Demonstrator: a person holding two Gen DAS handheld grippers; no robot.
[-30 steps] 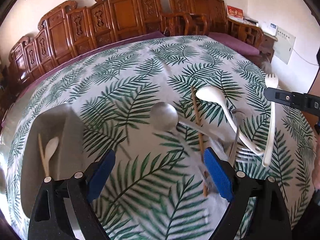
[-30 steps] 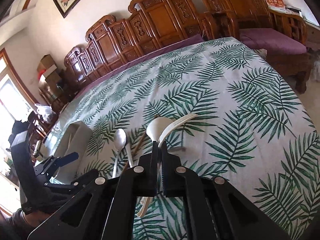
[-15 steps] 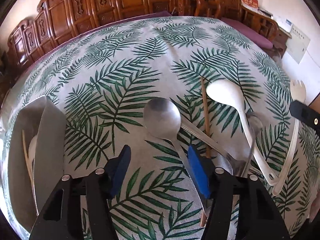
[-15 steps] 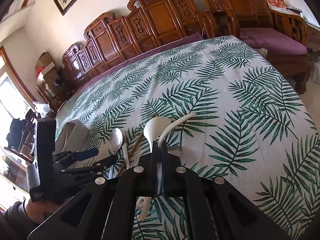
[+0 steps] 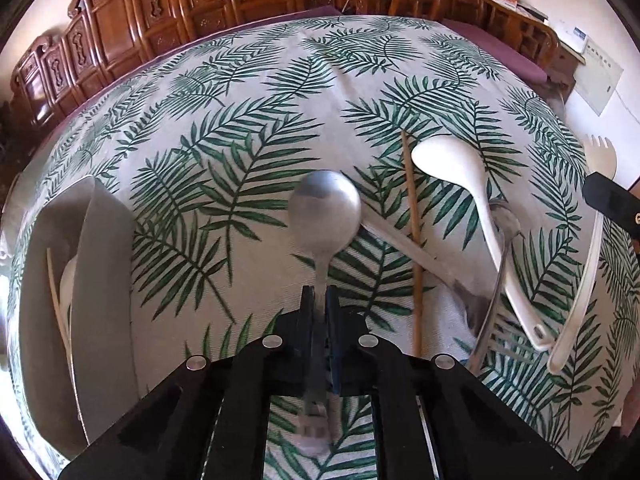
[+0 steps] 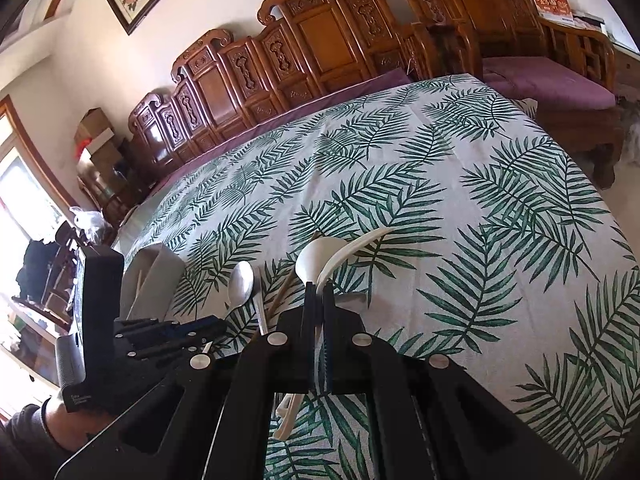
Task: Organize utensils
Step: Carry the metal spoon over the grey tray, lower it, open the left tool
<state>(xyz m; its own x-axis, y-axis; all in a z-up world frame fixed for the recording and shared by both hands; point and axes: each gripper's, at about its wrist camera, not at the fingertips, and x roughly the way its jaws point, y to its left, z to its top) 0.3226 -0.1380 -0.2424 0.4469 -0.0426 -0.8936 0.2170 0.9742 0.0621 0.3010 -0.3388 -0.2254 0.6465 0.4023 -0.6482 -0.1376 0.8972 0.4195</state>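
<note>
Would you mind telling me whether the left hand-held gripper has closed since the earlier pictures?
Yes. The left hand-held gripper was open above the tablecloth; its fingers have come together and now clamp the metal spoon by its handle.

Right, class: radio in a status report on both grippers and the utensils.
Left gripper shut on metal spoon. Right gripper shut on white spork. Grey tray left, path open.

The tablecloth (image 5: 248, 128) is off-white with a dark green palm-leaf print. On it lie a dull silver spoon (image 5: 325, 216), a glossy white ladle (image 5: 452, 168), a tan chopstick (image 5: 412, 216) and a cream spork (image 5: 600, 152). The tray (image 5: 108, 280) at the cloth's left edge is grey. Both grippers (image 5: 320, 304) (image 6: 318, 300) are black; the left's pads (image 5: 332, 320) are blue. Behind the cloth, the chairs (image 6: 320, 40) are reddish-brown with purple cushions (image 6: 552, 84).
</note>
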